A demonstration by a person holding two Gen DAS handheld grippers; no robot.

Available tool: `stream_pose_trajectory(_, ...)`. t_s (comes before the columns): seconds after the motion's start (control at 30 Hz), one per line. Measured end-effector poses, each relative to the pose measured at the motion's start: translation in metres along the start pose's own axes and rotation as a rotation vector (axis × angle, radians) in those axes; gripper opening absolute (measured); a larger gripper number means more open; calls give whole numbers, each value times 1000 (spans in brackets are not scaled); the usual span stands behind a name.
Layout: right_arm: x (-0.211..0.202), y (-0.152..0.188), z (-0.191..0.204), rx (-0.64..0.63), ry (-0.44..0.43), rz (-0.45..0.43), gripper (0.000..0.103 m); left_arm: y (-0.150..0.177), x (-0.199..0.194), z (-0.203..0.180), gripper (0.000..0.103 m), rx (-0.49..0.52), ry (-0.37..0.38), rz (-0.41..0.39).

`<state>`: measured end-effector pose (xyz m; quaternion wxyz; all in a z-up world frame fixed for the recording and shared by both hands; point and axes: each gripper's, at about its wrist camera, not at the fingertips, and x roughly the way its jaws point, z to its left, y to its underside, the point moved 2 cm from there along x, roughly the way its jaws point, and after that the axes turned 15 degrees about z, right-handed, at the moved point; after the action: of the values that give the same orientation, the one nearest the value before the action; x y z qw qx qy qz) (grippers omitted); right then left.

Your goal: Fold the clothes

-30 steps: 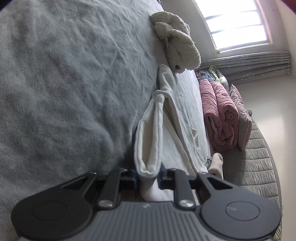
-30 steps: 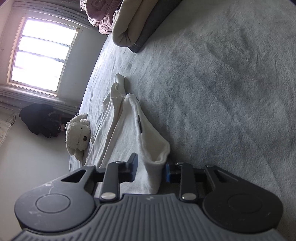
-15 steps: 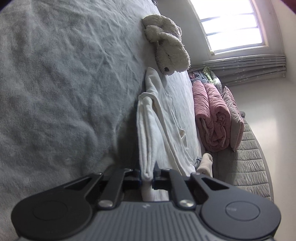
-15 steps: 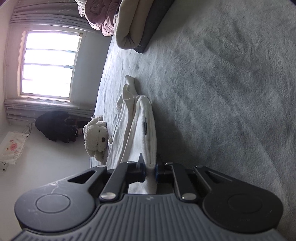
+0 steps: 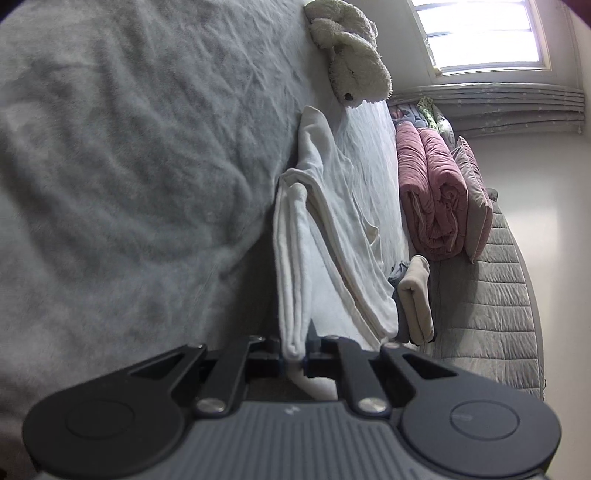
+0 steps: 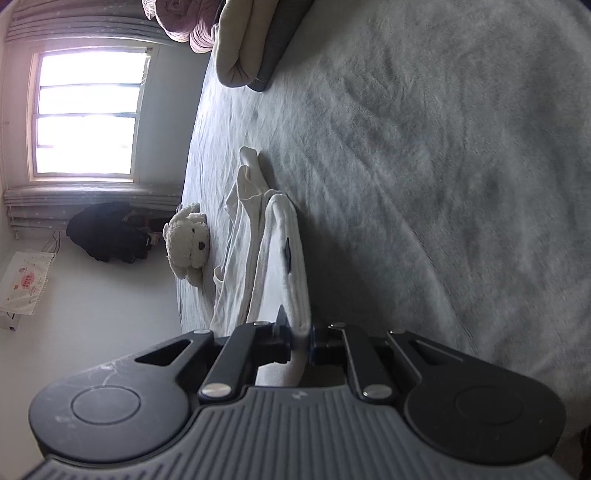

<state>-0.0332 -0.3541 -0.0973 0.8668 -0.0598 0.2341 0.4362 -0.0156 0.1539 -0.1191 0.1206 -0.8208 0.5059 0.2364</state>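
2 tools, left tool and right tool, each clamped tight on the white garment above the grey bedspread.

- Left wrist view: close behind its gripper, looking along the bed.
- Right wrist view: likewise; both share the white garment and plush toy.

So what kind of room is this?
Most likely a bedroom: a wide bed under a grey fleece blanket, a plush dog by the window, and a rolled pink quilt.
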Motion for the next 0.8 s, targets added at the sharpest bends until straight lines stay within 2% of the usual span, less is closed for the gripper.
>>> stream_pose_trajectory(0.1, -11, 15, 3, -17, 16, 22, 11, 13, -9, 1, 8, 0, 3, 12)
stream_pose_trajectory(0.43, -44, 50, -5, 13, -20, 42, 11, 55, -32, 14, 8, -13, 18, 80)
stream_pose_trajectory(0.8, -47, 54, -2, 29, -20, 26, 11, 64, -33, 13, 8, -28, 43, 95)
